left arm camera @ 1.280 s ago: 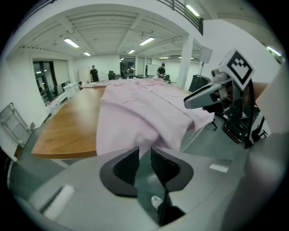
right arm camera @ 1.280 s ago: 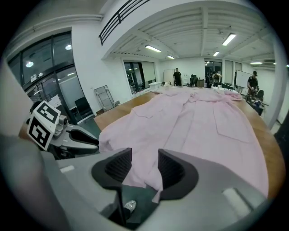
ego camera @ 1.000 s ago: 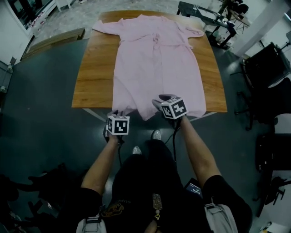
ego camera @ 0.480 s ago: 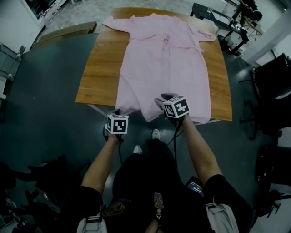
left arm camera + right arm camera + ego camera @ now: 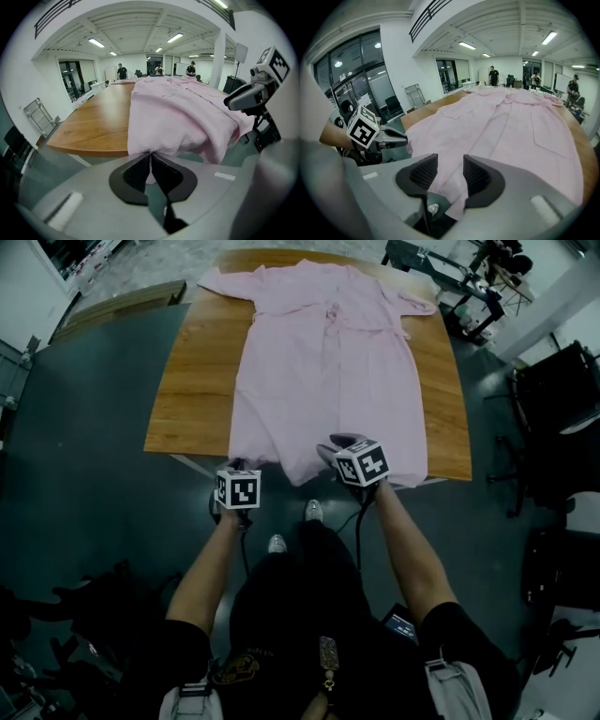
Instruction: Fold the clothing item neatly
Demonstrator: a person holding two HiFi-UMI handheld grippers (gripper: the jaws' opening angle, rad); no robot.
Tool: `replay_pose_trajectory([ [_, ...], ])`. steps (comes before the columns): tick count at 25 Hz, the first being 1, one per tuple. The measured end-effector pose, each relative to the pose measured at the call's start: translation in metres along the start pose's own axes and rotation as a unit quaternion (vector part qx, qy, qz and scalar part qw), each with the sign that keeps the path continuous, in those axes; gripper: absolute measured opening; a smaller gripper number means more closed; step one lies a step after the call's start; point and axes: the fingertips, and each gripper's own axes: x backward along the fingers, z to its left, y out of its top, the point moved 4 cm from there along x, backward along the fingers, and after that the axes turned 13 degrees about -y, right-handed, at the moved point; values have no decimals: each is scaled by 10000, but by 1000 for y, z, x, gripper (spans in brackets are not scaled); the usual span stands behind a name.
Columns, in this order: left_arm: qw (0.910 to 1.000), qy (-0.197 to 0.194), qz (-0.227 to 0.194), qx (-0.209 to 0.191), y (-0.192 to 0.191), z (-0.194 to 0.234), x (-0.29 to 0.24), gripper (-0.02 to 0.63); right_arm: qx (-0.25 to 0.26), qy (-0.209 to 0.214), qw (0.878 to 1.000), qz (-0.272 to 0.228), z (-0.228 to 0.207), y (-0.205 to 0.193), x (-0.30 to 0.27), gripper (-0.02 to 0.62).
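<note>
A pink robe (image 5: 328, 362) lies spread flat and lengthwise on a wooden table (image 5: 192, 390). Its collar and sleeves are at the far end, toward 12 o'clock from the person, and its hem (image 5: 291, 470) hangs a little over the near edge at 6 o'clock. The left gripper (image 5: 150, 159) is at the hem's 7 o'clock corner, pointing down and forward. Its jaws have just been closing and now stand together, with a fold of the pink cloth pinched between the pads. From that pinch the robe rises and runs away toward 12 o'clock, so the whole garment lies ahead of this gripper. The right gripper (image 5: 450, 171) is near the middle of the hem, at about 3 o'clock from the left one and close beside it. Its jaws stand apart and the edge of the cloth lies loose in the gap between them, not pressed by either pad. The rest of the robe stretches ahead of it, to 12 and 1 o'clock.
</note>
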Motion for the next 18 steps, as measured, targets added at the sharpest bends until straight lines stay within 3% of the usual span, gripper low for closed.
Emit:
replay_pose_trajectory([
  [11,9999,88,-33,120,-12,9,20,11,64,57,10000,17,10,4,-9,172],
  [18,9995,144,212,170,-27,29,23,11,86,-2,10000,37,9,10,-11,173],
])
